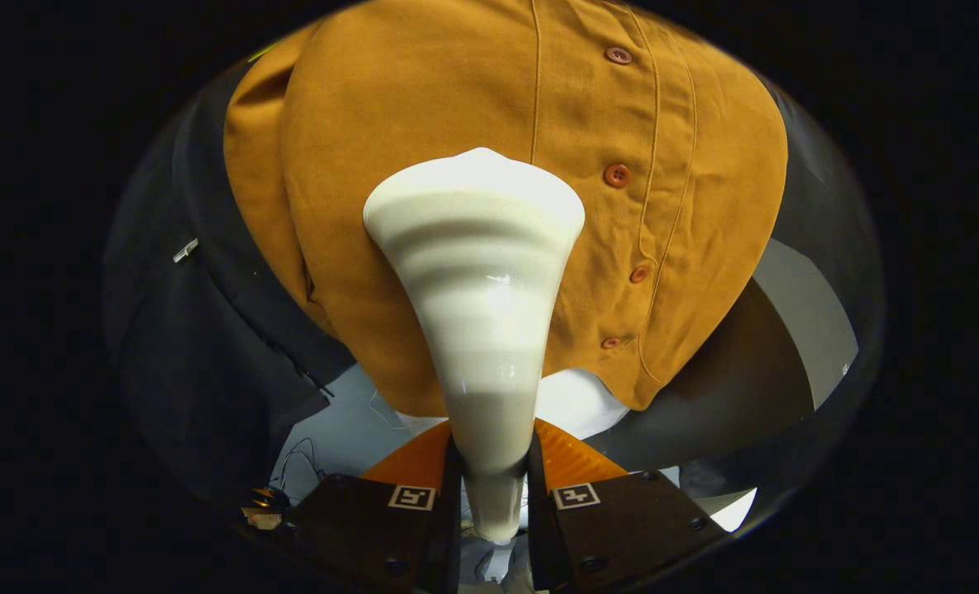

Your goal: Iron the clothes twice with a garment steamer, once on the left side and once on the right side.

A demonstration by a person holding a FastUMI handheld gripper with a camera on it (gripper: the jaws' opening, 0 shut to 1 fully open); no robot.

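Note:
A mustard-brown button-up shirt hangs in front of me, its button placket running down to the right of centre. My gripper is shut on the narrow handle of a white garment steamer. The steamer widens into a broad ribbed head that points at the shirt's left panel, just left of the buttons. Whether the head touches the cloth I cannot tell. The shirt's lower hem hangs just beyond the fingers.
A white surface lies below the shirt's hem, with thin cables on it near the left finger. Dark cloth hangs to the left of the shirt. A grey panel stands to the right.

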